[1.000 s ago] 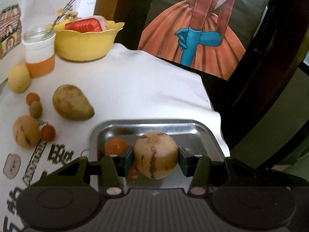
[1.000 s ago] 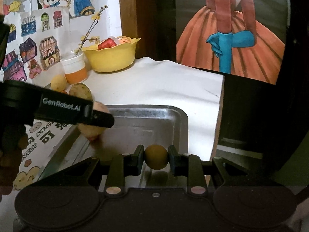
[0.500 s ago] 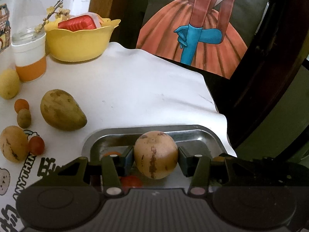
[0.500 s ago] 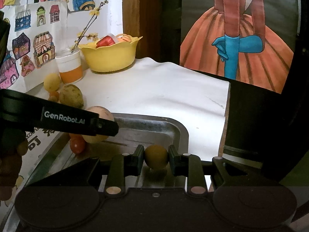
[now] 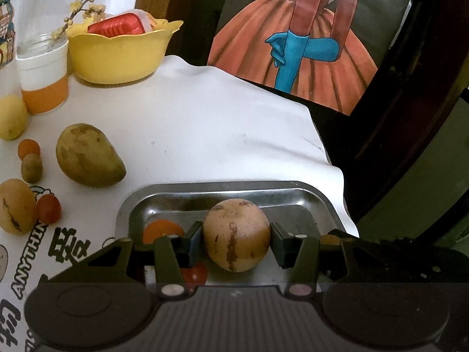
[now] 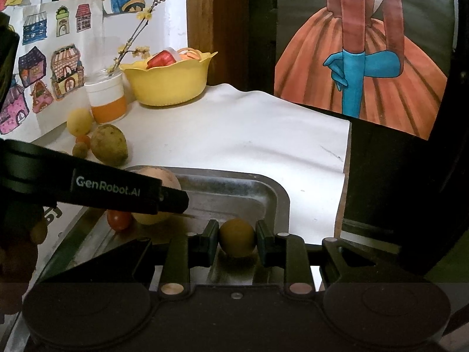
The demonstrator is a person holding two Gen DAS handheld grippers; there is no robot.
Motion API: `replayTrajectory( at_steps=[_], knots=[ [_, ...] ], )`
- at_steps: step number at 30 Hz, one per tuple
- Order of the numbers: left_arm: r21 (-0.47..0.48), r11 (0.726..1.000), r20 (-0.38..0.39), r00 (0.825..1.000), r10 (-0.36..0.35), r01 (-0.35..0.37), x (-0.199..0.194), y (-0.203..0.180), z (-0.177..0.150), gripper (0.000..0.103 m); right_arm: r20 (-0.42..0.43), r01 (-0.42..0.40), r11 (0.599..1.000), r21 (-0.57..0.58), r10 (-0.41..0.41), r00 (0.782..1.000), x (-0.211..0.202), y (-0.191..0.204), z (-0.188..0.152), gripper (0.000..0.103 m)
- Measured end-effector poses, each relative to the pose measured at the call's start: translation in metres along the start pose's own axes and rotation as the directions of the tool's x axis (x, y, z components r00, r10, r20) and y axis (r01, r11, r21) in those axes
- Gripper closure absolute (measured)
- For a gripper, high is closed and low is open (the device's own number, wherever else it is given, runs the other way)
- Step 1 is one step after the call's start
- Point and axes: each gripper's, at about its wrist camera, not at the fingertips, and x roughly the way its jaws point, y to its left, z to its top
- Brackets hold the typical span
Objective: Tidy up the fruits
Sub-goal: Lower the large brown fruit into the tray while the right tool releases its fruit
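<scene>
The speckled tan fruit [image 5: 236, 234] is now released: a narrow gap is seen between it and each pad of the left gripper [image 5: 236, 242], where half a second ago the pads were pressed against its sides, so the claw is judged to be spread and the fruit to be resting on the floor of the metal tray [image 5: 228, 186]. In the right wrist view the same fruit [image 6: 164, 176] is seen behind the dark side of the left gripper [image 6: 96, 189], with a red cherry tomato [image 6: 118, 220] just beside it inside the tray [image 6: 263, 187]. The small yellow-brown fruit [image 6: 237, 237] is framed by the right gripper [image 6: 237, 242]; thin gaps appear at both pads, so it is taken to be let go as well, low over or on the tray floor near the right rim, though contact with the metal cannot be confirmed. Two more fruits are thus counted as delivered. An orange fruit [image 5: 162, 230] is already lying in the tray's left part. Outside, on the white tablecloth [image 5: 205, 123], a mango [image 5: 88, 155], a lemon [image 5: 10, 121], a kiwi [image 5: 31, 167], a second tan fruit [image 5: 16, 205] and two small tomatoes remain to be collected, near the yellow bowl [image 5: 117, 55].
</scene>
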Motion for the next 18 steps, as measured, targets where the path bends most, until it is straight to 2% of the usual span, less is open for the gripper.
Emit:
replayTrajectory(
  at_steps=[10, 16, 18],
  knots=[
    [-0.015, 1.000, -0.004, 1.000, 0.015, -0.015, -0.003, -0.003, -0.004, 0.050, -0.001, 0.007, 1.000, -0.011, -0.007, 1.000, -0.004, 0.003, -0.004, 0.071],
    [-0.017, 1.000, 0.009, 1.000, 0.014, -0.014, -0.014, -0.007, -0.003, 0.045, 0.006, 0.008, 1.000, 0.001, -0.008, 1.000, -0.016, 0.003, -0.009, 0.059],
    [-0.018, 1.000, 0.015, 1.000, 0.013, -0.012, -0.019, -0.008, -0.004, 0.044, 0.012, 0.013, 1.000, 0.008, -0.013, 1.000, -0.023, 0.004, -0.009, 0.049]
  ],
)
